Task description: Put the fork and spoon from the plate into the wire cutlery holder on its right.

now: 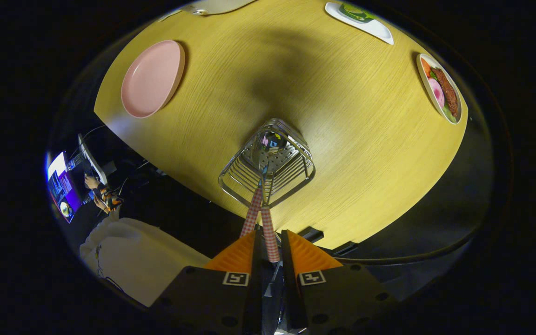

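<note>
Seemingly from directly above, the gripper (268, 244) is hanging over one wire cutlery holder (268, 163) on the yellow tabletop (356, 130), its jaws nearly closed and pinching one of two checked handles (270, 239). The second checked handle (251, 214) is leaning just beside it. Both are running down into the holder, where a spoon bowl (268, 144) is lying at the bottom. One empty pink plate (152, 78) is sitting well apart beyond the holder, and two food plates (440, 88) (360, 19) are resting near the far rim.
</note>
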`<move>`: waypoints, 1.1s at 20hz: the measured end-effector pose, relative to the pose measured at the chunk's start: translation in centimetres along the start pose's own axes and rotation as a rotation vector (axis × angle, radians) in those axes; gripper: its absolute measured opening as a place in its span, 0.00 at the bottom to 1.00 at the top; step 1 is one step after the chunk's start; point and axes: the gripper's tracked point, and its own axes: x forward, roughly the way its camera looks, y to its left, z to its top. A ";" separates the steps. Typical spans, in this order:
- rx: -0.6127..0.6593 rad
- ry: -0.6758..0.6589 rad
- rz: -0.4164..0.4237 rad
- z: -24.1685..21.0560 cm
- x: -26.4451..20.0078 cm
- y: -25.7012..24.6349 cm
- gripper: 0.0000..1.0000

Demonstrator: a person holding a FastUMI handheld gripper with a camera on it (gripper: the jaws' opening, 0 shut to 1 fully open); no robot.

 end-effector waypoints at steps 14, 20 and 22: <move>0.060 -0.408 0.074 -0.3 -7.0 2.4 0.97; 0.168 -0.672 0.117 -1.7 -10.8 2.3 1.00; 0.211 -0.789 0.099 -1.7 -12.3 2.1 1.00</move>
